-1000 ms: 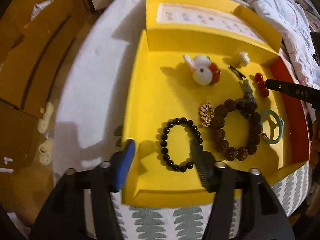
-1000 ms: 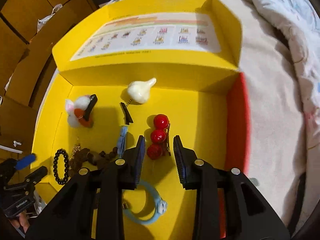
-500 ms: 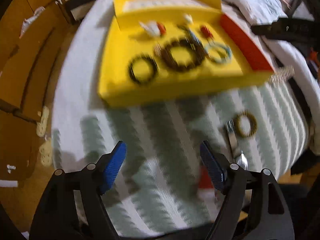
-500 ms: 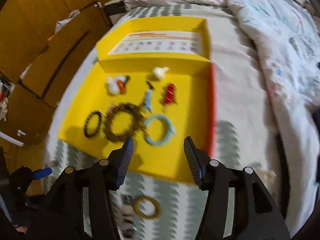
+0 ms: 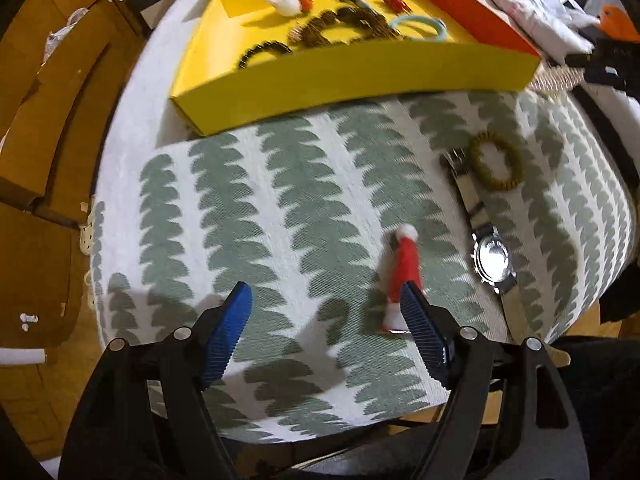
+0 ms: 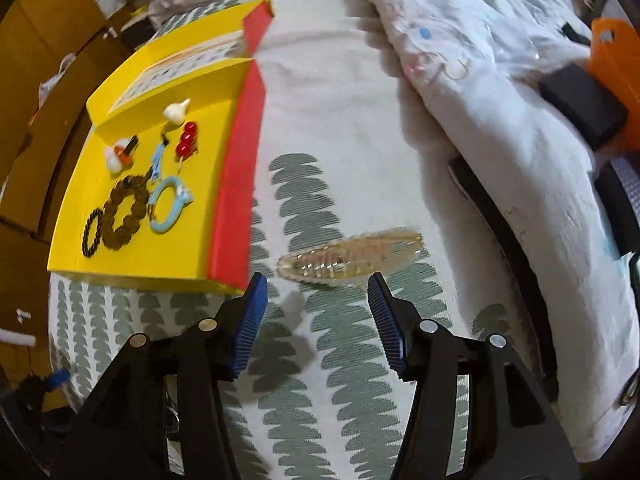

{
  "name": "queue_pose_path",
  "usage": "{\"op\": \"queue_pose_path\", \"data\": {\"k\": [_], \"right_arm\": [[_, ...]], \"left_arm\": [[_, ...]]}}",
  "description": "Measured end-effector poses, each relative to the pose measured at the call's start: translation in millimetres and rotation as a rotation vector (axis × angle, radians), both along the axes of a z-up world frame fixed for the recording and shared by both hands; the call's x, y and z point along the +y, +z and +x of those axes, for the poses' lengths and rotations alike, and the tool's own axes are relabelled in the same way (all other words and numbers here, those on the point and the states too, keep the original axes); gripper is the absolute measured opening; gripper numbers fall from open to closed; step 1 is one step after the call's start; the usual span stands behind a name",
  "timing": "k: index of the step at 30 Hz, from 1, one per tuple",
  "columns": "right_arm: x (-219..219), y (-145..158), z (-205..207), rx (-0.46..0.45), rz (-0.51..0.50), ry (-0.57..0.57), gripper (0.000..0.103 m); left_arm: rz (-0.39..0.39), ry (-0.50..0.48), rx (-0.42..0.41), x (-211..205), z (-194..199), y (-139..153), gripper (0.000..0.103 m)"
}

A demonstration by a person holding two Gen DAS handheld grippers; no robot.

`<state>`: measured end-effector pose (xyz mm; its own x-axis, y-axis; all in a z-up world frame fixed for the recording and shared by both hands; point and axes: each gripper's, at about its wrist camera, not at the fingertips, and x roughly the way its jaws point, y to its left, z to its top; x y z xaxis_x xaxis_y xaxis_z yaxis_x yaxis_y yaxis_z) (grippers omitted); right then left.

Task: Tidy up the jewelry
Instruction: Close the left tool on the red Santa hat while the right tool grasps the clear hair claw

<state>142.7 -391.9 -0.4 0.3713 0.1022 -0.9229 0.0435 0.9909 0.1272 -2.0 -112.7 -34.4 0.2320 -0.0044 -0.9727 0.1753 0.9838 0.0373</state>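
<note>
A yellow tray (image 5: 352, 76) (image 6: 132, 268) holds a black bead bracelet (image 6: 90, 232), a brown bead bracelet (image 6: 124, 216), a light blue bangle (image 6: 170, 204), red beads (image 6: 187, 142) and white charms. On the patterned cover lie a red-and-white charm (image 5: 405, 268), a wristwatch (image 5: 493, 260) and an olive bead bracelet (image 5: 496, 162). My left gripper (image 5: 326, 320) is open and empty, its right finger beside the red charm. My right gripper (image 6: 316, 308) is open and empty just short of a clear gold hair clip (image 6: 352, 258).
A white quilt (image 6: 480, 92) lies bunched on the right of the bed. An orange-and-black device (image 6: 600, 80) rests on it. Wooden cabinets (image 5: 52, 92) stand to the left, beyond the bed's edge. A black strap (image 6: 500, 216) runs along the quilt's edge.
Both grippers have pulled back out of the tray toward the near side of the bed. The left now hovers by the red charm, the right by the hair clip. Both stay open.
</note>
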Motion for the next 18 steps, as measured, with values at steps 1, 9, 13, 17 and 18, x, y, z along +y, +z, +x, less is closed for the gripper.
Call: {"op": "queue_pose_path", "data": {"k": [1, 9, 13, 17, 18], "right_arm": [[-3, -1, 1, -0.001, 0.001, -0.009, 0.055], [-23, -17, 15, 0.023, 0.003, -0.066, 0.062], [-32, -26, 18, 0.045, 0.022, -0.097, 0.062], [-44, -18, 13, 0.024, 0.035, -0.131, 0.062], [-49, -14, 10, 0.014, 0.051, -0.145, 0.062]], "left_arm": [[-0.006, -0.005, 0.006, -2, 0, -1, 0.076], [0.007, -0.041, 0.030, -19, 3, -10, 0.076], [0.011, -0.036, 0.050, -22, 5, -17, 0.076], [0.015, -0.038, 0.049, -26, 9, -19, 0.076], [0.015, -0.040, 0.048, -26, 9, -19, 0.076]]}}
